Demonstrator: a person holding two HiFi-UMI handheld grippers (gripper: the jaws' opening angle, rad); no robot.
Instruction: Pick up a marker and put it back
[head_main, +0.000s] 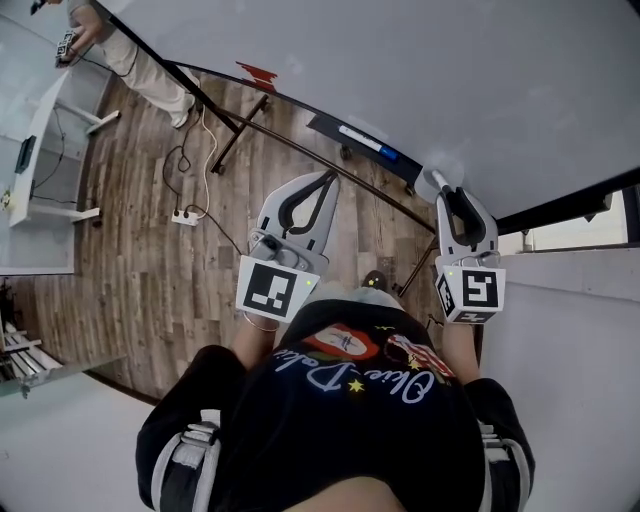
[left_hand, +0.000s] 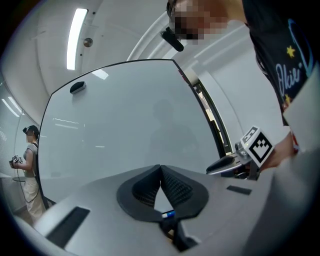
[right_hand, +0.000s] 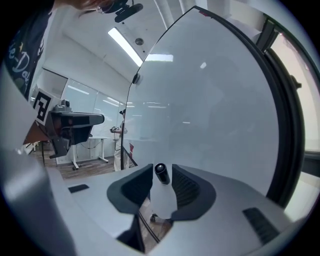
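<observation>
Two jaws of the right hand-held gripper (right_hand: 162, 170) are standing spread with the marker (right_hand: 161, 173) sitting between them — neither pad seems to be pressing it — its long axis running along the jaws toward the whiteboard (head_main: 400, 60), dark end facing back. It is lying by the right end of the tray (head_main: 325, 125), while the left hand-held gripper (left_hand: 160, 169), jaws pressed together and empty, is hovering well apart.

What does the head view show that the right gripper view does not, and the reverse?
Only the head view: the power strip on the wooden floor, and the marker-covered cube on the right gripper. Only the right gripper view: the ceiling light. Both: the whiteboard, the left gripper, and a marker between the right gripper's open fingers.
</observation>
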